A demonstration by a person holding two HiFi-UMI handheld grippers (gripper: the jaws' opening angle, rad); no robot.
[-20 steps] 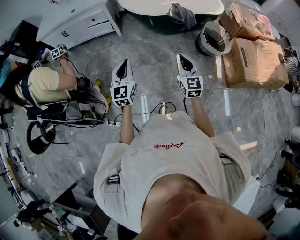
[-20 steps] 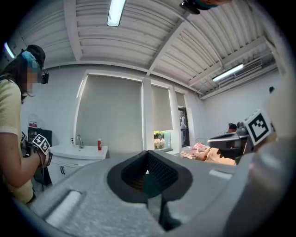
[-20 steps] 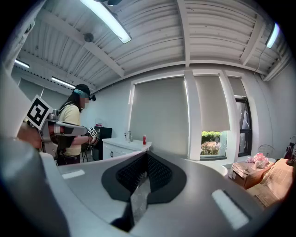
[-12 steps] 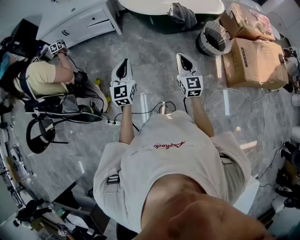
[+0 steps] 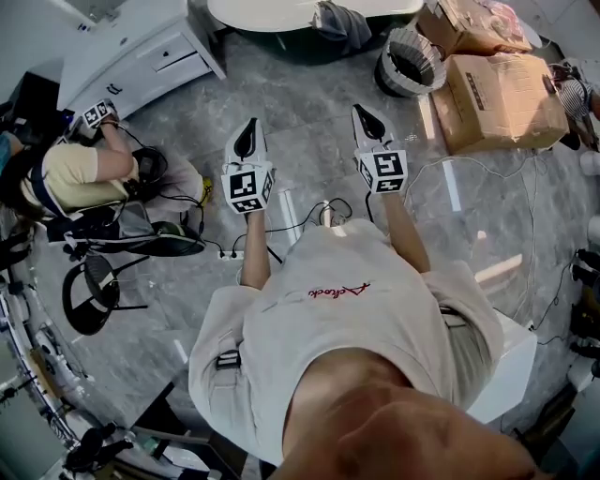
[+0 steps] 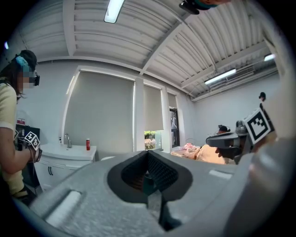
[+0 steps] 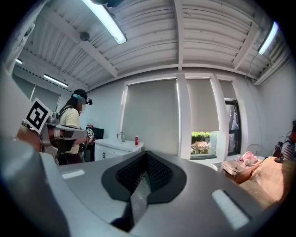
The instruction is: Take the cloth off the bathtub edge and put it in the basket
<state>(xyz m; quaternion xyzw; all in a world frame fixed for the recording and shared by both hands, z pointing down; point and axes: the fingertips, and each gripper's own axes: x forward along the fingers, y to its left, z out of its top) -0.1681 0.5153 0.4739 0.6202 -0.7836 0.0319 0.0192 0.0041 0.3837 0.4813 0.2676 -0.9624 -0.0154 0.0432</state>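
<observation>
I hold both grippers level in front of me, aimed toward the bathtub [image 5: 272, 14] and well short of it. My left gripper [image 5: 246, 141] has its fingers pressed together with nothing between them. My right gripper [image 5: 368, 120] is the same, fingers together and empty. It sits a little nearer the bathtub than the left one.

The cloth [image 5: 342, 23] is a dark grey bundle that hangs over the bathtub's near edge, toward its right end. Neither of my grippers touches it.

The basket [image 5: 408, 64] stands on the grey floor [image 5: 309, 94] just beside the bathtub's right end, round, with a pale rim and a dark inside. I cannot tell whether anything lies in it.

Cardboard boxes [image 5: 497, 89] sit farther right of the bathtub, beyond the basket. A white cabinet [image 5: 141, 56] runs off from the bathtub's left end. Another person [image 5: 80, 173] sits well to the left of the bathtub, past that cabinet, in a pale yellow shirt.
</observation>
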